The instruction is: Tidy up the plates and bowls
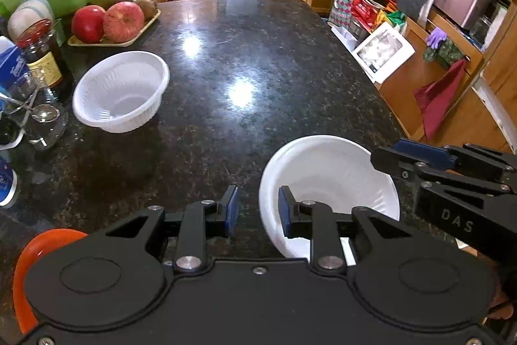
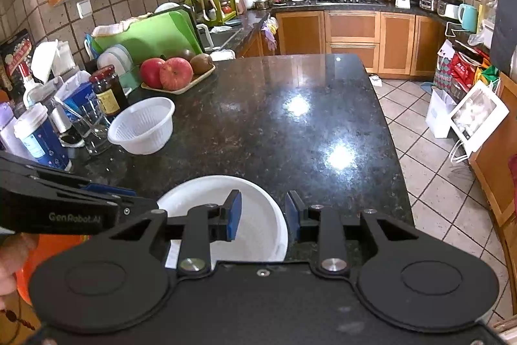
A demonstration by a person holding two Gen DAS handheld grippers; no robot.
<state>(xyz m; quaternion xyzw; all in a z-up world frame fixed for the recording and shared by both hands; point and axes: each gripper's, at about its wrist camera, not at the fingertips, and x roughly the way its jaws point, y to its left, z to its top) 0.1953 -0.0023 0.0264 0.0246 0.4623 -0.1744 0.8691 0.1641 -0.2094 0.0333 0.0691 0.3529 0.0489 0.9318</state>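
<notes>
**A:** Countertop of dark speckled polished granite, seen from both wrist cameras. What sits nearest the grippers?

**B:** A smooth white round bowl, at the near edge of the counter. The left gripper straddles its left rim: one blue pad lies inside the bowl, the other outside over bare stone. The right gripper straddles the opposite rim in the same way.

**A:** State of the jaws?

**B:** Both stand partly open, a gap showing between the pads. Neither pair presses on the rim; whether a pad touches the wall of the bowl cannot be told.

**A:** And the second vessel?

**B:** A white ribbed plastic bowl, upright, well apart from the first, toward the far left of the counter. It stands just beside a clear glass holding a metal spoon and a dark jar with a red lid.

**A:** Other items?

**B:** A beige tray with two red apples behind the ribbed bowl; an orange rounded object, mostly hidden under the left gripper's body, at the near left corner.
</notes>
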